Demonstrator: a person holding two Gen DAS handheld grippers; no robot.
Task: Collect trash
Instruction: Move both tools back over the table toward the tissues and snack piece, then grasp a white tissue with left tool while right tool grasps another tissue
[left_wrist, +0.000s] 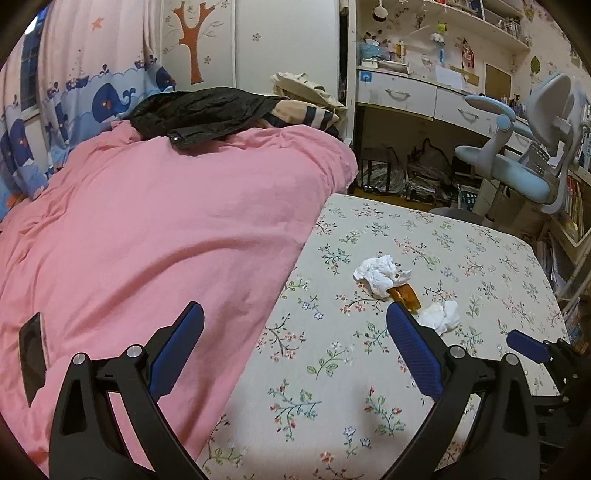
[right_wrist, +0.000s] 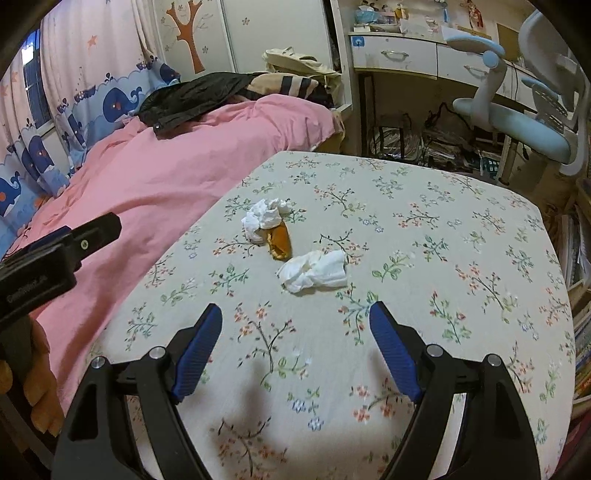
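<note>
We've got both grippers over the floral table (right_wrist: 406, 229), jaws spread wide, nothing between them. Right gripper (right_wrist: 295, 314) points at the near tissue (right_wrist: 314, 273), just short of it, not touching. Orange peel (right_wrist: 280, 242) lies just behind that wad, with the far tissue (right_wrist: 264, 219) touching the peel's other end. Left gripper (left_wrist: 295, 314) straddles the edge between pink bedding (left_wrist: 147, 221) and table; its right finger (left_wrist: 413, 350) overlaps the peel in view, contact unclear.
</note>
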